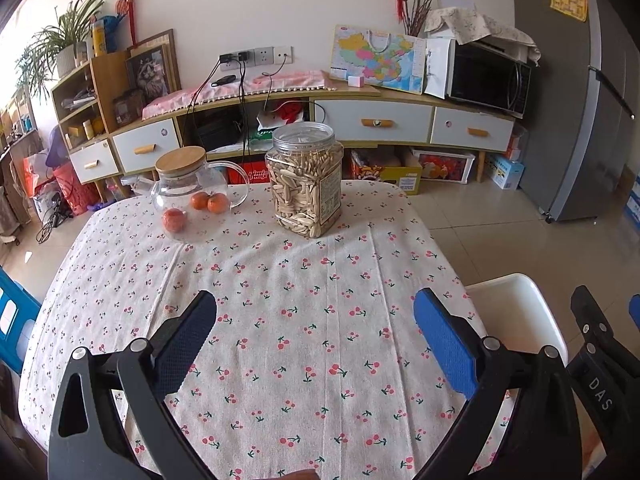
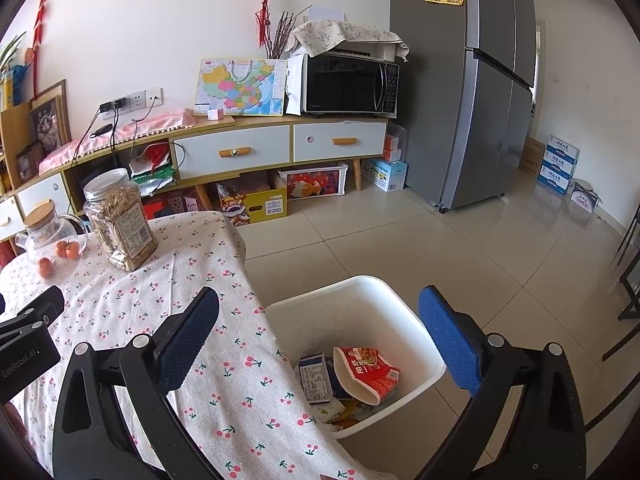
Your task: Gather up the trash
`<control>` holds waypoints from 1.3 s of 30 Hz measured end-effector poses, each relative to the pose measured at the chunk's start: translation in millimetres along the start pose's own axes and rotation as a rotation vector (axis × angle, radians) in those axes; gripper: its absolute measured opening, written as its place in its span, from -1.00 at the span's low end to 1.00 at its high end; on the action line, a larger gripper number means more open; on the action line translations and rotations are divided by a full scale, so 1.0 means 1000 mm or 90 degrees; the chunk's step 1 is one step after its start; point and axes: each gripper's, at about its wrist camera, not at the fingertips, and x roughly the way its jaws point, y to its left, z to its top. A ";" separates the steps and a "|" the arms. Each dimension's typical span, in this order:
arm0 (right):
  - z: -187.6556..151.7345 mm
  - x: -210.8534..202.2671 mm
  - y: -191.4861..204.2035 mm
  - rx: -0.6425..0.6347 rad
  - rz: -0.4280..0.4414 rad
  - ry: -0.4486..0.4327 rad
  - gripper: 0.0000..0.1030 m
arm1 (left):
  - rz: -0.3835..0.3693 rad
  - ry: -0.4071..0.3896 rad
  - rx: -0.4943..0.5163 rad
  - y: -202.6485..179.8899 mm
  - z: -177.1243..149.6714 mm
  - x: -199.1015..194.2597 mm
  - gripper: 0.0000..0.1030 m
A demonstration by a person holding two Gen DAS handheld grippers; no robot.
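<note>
A white trash bin [image 2: 384, 292] stands on the floor at the table's right edge; it also shows in the left wrist view [image 1: 516, 312]. Inside lie a red and white food wrapper [image 2: 366, 372], a small printed carton [image 2: 314, 378] and other scraps. My right gripper [image 2: 318, 306] is open and empty, above the bin and the table edge. My left gripper [image 1: 316, 310] is open and empty over the cherry-print tablecloth [image 1: 304, 320]. No loose trash shows on the table.
A jar of sunflower seeds [image 1: 306, 180] and a glass teapot with oranges [image 1: 188, 192] stand at the table's far side. A sideboard [image 1: 372, 120] with a microwave [image 1: 488, 76] lines the wall. A grey fridge [image 2: 468, 80] stands right. Tiled floor [image 2: 480, 248] lies beyond the bin.
</note>
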 end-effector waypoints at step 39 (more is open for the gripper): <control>0.002 -0.003 0.008 -0.011 0.009 -0.002 0.86 | -0.018 -0.012 -0.009 0.007 -0.003 -0.005 0.84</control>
